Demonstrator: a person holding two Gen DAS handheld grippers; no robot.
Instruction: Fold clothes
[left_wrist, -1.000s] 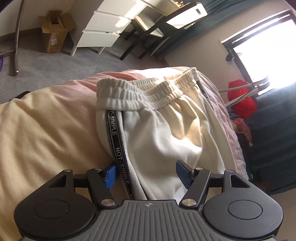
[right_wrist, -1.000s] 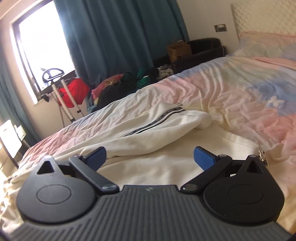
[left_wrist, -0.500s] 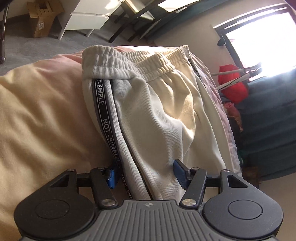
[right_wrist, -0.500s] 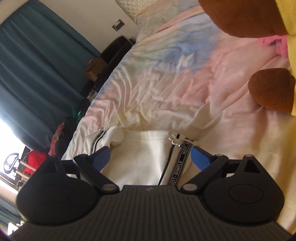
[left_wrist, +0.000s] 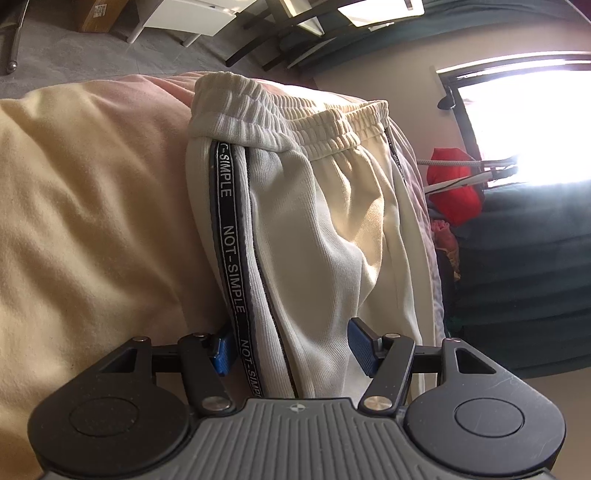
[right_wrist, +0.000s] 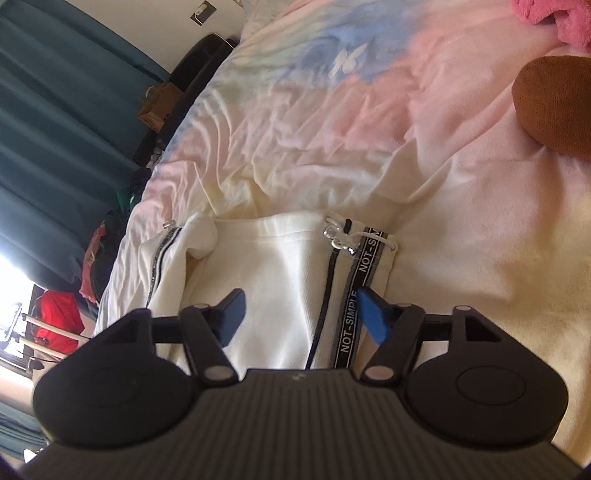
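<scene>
A pair of cream-white track pants (left_wrist: 325, 221) with a black "NOT-SIMPLE" side stripe (left_wrist: 229, 236) lies on the bed. In the left wrist view the elastic waistband (left_wrist: 295, 118) is at the far end. My left gripper (left_wrist: 290, 345) is open, its blue fingers straddling the striped side of the pants. In the right wrist view the pants' leg ends (right_wrist: 280, 258) with a drawstring toggle (right_wrist: 338, 236) lie ahead. My right gripper (right_wrist: 301, 314) is open over the leg, one finger near the stripe (right_wrist: 351, 317).
The bed has a pastel pink, yellow and blue cover (right_wrist: 332, 122). A brown plush toy (right_wrist: 554, 107) lies at the right. White drawers (left_wrist: 184, 18) and a chair stand beyond the bed. A red bag (left_wrist: 454, 192) hangs by the bright window; teal curtains (right_wrist: 55, 110) behind.
My left gripper has moved in closer along the striped side of the pants. My right gripper has swung from facing the window to facing down over the leg ends. Both stay open.
</scene>
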